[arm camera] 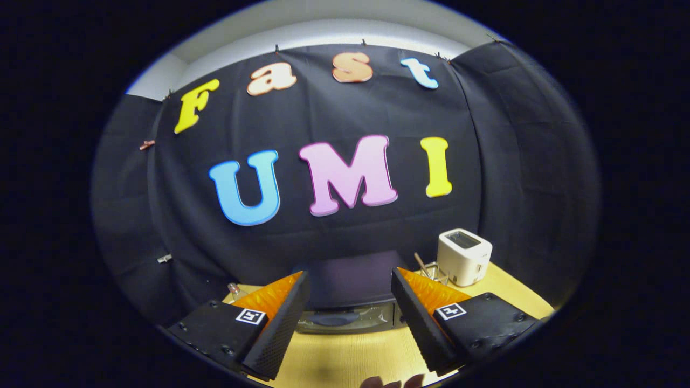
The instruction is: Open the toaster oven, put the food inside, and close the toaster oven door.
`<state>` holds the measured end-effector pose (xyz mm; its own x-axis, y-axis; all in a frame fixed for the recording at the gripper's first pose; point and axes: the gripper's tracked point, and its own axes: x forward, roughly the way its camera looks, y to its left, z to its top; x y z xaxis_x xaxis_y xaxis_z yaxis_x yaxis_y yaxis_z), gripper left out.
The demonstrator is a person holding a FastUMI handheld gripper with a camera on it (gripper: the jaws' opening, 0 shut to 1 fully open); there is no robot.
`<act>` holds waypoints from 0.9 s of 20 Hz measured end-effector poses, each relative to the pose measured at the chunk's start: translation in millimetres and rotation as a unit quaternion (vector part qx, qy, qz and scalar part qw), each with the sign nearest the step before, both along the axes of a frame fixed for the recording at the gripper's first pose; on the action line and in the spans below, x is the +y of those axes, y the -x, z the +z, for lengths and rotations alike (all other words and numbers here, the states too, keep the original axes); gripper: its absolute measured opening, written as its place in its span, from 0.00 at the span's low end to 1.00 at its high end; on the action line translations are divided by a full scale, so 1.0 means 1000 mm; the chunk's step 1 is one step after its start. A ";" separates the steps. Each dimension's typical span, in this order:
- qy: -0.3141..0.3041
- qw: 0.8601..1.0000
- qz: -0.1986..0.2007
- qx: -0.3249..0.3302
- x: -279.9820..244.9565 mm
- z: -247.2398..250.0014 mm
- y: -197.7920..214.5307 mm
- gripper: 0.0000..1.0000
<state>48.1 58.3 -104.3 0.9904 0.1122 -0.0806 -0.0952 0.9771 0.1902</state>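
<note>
The dark toaster oven (350, 285) stands on the wooden table (350, 355) just ahead of my fingers. Its flat top and its glass front (345, 319) show in the gap between them. Behind the glass I make out a dim rounded shape, too dark to name. From here I cannot tell whether the door is fully shut. My gripper (350, 275) is open and wide, with nothing between its fingers, and its tips reach level with the oven's top edge without touching it.
A white pop-up toaster (464, 256) stands at the back right of the table. Beside it is a small clear holder with sticks (429, 271). A small glass item (235, 291) sits at the back left. Fingertips of a hand (393, 382) show below the gripper.
</note>
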 end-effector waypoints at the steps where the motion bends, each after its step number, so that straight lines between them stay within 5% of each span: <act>1: 0.012 1.000 0.001 -0.022 -0.003 0.014 0.008 0.98; 5: 0.014 0.998 0.032 -0.055 0.009 0.060 0.038 0.98; 11: 0.081 0.989 0.025 -0.125 0.011 0.123 0.091 0.98; 18: 0.083 0.992 0.018 -0.098 0.017 0.108 0.091 0.98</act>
